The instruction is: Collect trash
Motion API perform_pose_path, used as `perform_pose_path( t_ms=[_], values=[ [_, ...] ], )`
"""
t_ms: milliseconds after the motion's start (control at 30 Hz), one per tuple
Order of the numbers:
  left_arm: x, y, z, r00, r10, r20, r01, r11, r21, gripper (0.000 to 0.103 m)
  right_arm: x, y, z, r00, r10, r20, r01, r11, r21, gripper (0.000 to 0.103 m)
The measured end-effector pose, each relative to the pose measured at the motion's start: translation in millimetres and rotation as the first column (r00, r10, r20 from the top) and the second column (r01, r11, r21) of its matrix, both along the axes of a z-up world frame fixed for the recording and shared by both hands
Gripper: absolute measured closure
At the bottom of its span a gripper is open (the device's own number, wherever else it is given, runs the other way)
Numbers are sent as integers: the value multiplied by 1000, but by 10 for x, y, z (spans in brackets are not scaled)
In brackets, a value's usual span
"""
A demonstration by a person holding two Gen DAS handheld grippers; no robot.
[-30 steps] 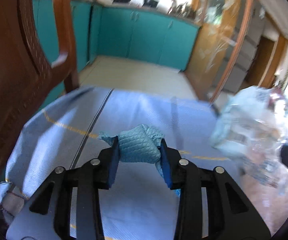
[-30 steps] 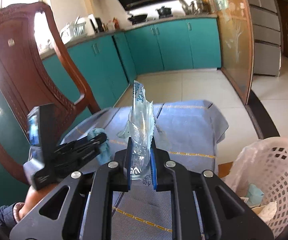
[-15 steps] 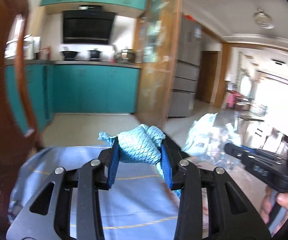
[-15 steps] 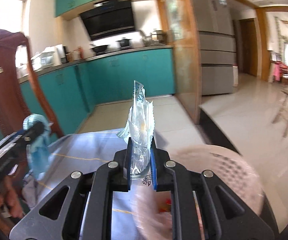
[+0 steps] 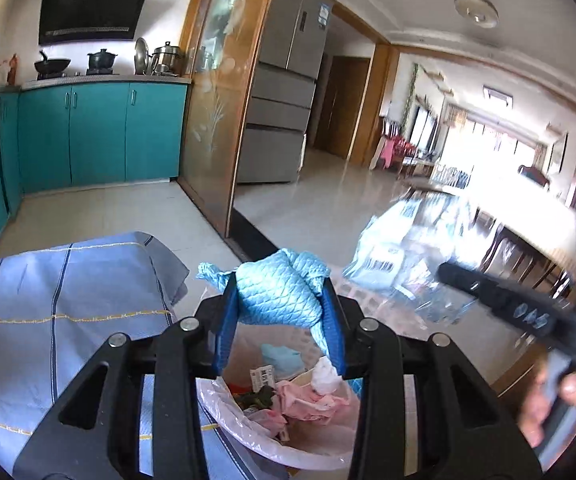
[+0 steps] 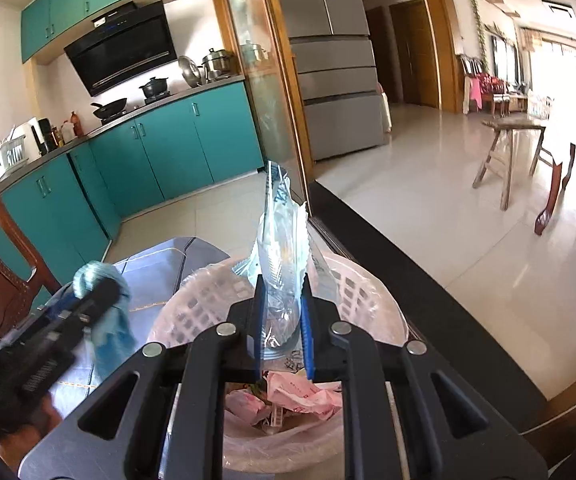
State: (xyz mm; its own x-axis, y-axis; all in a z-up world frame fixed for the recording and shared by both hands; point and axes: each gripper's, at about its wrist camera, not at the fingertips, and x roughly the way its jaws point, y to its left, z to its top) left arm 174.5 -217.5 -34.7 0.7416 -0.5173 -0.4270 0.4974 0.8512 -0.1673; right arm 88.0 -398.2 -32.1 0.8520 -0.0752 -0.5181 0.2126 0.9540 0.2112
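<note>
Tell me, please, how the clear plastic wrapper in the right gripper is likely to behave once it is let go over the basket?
The clear wrapper looks thin and crinkled, so it is probably very light and may drift rather than drop straight. It stands tall above the right gripper, so it seems to hold some shape. The lined basket lies right below, so it should land inside.

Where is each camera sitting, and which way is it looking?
Left wrist: sits on the left gripper, looking along its fingers past a blue cloth down into the trash basket; a hand shows at right.
Right wrist: sits on the right gripper, looking past a clear plastic wrapper into that basket.
Both share: basket, teal cabinets, fridge, and each other's gripper.
</note>
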Motion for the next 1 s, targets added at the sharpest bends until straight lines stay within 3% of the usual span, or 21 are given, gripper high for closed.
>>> perform_pose_path(
  t_ms=[167,233,367,533,733,867,1000],
  values=[
    [-8,-121,-42,1000,-9,10,9,999,39,56,35,58,-30,999,-2,-47,1,1000,-24,87],
    [-42,-108,-46,1000,-8,12,7,999,36,52,65,54,-60,997,-13,-77,11,1000,-22,82],
    [-45,-73,-39,1000,-6,13,6,999,33,42,75,23,-66,997,-28,-76,29,999,14,61],
    [-71,-4,-29,1000,2,27,-3,999,35,29,63,38,-51,998,-28,-65,29,1000,13,57],
    [-137,126,-2,999,24,34,-26,999,37,19,62,57,-28,997,-47,-58,47,999,1,40],
    [-177,225,42,997,62,51,-65,996,56,16,53,78,-2,998,-51,-45,51,999,2,35],
    [-331,439,127,978,171,120,-185,975,121,12,-64,215,65,999,-43,9,43,998,-37,32]
  ],
)
